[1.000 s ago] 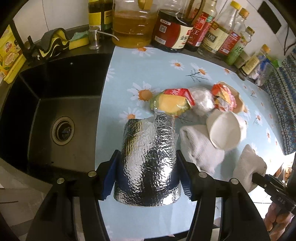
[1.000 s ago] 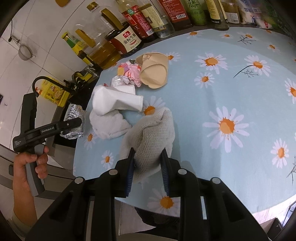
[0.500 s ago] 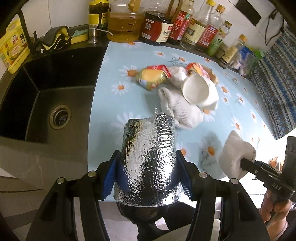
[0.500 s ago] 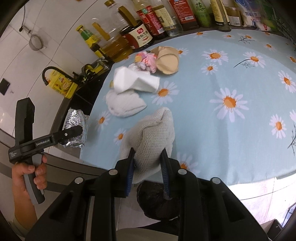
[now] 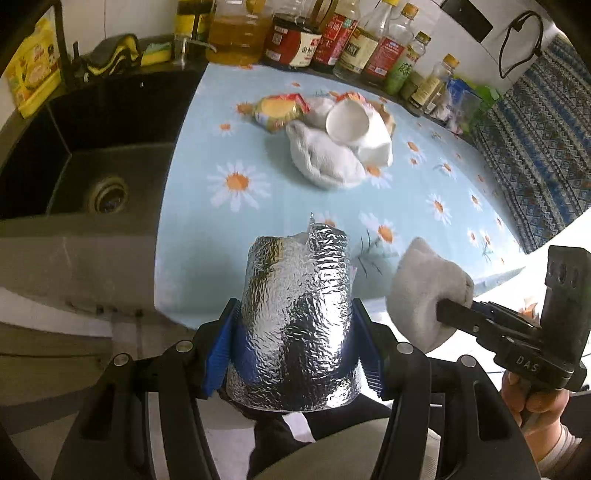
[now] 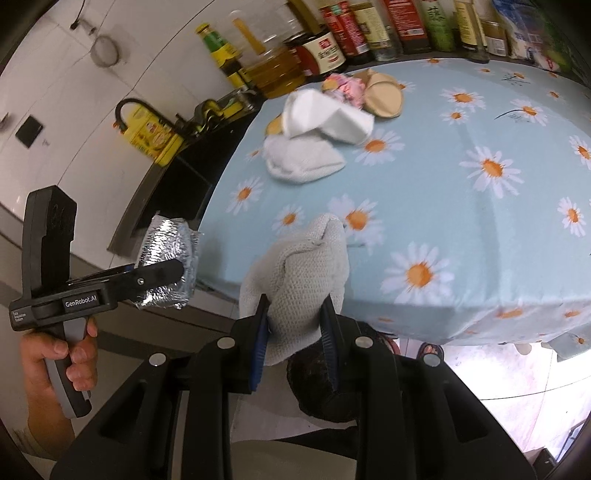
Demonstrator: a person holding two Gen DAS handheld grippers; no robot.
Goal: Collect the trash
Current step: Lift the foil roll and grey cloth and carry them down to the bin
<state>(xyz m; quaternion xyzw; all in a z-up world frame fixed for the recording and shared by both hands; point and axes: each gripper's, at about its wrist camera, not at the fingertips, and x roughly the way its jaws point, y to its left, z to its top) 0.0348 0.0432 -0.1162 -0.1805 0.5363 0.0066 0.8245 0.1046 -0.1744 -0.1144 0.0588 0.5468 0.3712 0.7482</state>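
Observation:
My left gripper (image 5: 293, 343) is shut on a crumpled silver foil piece (image 5: 299, 314), held off the front edge of the counter; the foil also shows in the right wrist view (image 6: 168, 266). My right gripper (image 6: 295, 339) is shut on a grey knitted cloth (image 6: 299, 273), also past the counter's front edge; the cloth shows in the left wrist view (image 5: 424, 288). On the daisy-print counter (image 5: 207, 229) lie a white cloth (image 5: 321, 158), a white paper cup (image 5: 349, 120), a yellow snack wrapper (image 5: 279, 110) and a tan crushed cup (image 6: 382, 98).
A black sink (image 5: 92, 155) is left of the counter. Oil and sauce bottles (image 5: 332, 33) line the back wall. A yellow package (image 5: 33, 74) stands by the sink. A dark bag opening (image 6: 325, 387) lies below my right gripper.
Both grippers have pulled back from the counter toward its front edge and beyond, each still holding its item. The trash pile now looks farther away.

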